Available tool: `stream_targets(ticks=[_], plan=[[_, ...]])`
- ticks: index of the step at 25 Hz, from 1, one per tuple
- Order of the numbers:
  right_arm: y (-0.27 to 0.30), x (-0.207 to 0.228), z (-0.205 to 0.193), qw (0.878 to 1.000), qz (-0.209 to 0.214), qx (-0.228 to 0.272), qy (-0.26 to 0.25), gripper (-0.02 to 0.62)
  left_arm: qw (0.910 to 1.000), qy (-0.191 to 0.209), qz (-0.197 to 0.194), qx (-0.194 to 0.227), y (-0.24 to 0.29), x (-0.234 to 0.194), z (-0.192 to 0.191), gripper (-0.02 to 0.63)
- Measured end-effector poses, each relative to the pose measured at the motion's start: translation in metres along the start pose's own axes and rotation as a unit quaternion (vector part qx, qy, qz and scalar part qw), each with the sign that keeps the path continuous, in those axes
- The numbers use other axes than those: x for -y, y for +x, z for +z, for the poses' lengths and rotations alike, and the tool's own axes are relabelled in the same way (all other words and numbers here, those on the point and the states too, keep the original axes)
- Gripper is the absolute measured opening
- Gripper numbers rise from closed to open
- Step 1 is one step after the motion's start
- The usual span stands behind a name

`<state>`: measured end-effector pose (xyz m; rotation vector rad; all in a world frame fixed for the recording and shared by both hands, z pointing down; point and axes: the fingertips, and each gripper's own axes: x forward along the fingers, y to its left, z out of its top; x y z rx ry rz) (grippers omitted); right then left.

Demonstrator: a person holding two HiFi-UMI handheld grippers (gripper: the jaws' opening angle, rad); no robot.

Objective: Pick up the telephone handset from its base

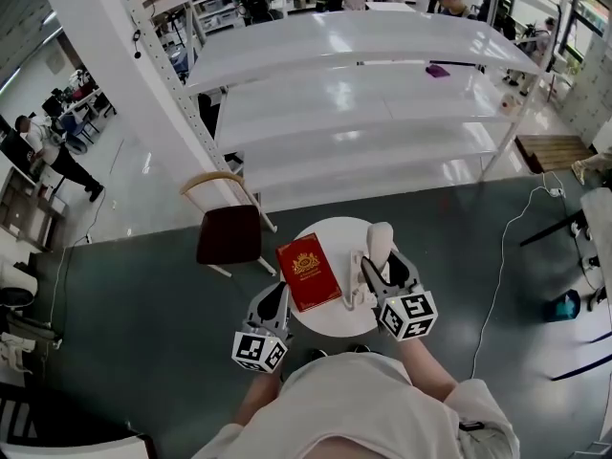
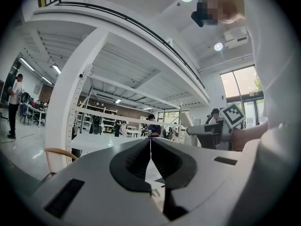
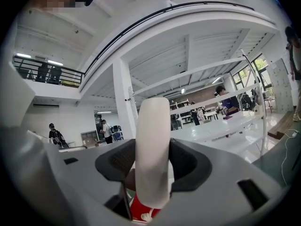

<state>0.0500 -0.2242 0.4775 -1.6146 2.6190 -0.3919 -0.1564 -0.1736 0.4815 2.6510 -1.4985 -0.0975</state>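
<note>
A cream telephone handset (image 1: 380,242) stands upright between the jaws of my right gripper (image 1: 384,259), lifted just above the cream phone base (image 1: 358,283) on the round white table (image 1: 330,317). In the right gripper view the handset (image 3: 153,145) fills the gap of the right gripper (image 3: 153,166), with both pads pressed on its sides. My left gripper (image 1: 278,293) hovers at the table's left edge beside a red book (image 1: 308,272). Its jaws meet in a thin line in the left gripper view (image 2: 150,147), holding nothing.
A dark red chair (image 1: 228,229) with a wooden back stands left of the table. A tall white shelf rack (image 1: 363,94) rises beyond it. A white cable (image 1: 505,256) runs across the dark floor on the right. People stand far off in the background.
</note>
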Motion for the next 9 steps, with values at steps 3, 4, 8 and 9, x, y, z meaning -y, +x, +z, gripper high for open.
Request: stream_targets(ticks=[3,4,8,9], plan=[[-0.0006,-0.0007,-0.0002,1.0,0.001,0.0,-0.001,0.227,1.0,0.001,0.0,0.001,-0.0005,0.0001,0.0002,0.021],[-0.0011,-0.0011,-0.0006,1.0,0.001,0.0,-0.002,0.227,1.0,0.002,0.0,0.0,-0.001,0.0002,-0.0004,0.021],[-0.002,-0.0018,-0.0012,1.0,0.002,-0.001,-0.004,0.227,1.0,0.003,0.003,-0.001,-0.0022,0.0003,-0.0009,0.02],[-0.002,-0.0019,-0.0011,1.0,0.002,-0.001,-0.004,0.227,1.0,0.003,0.003,-0.001,-0.0024,0.0002,-0.0009,0.02]])
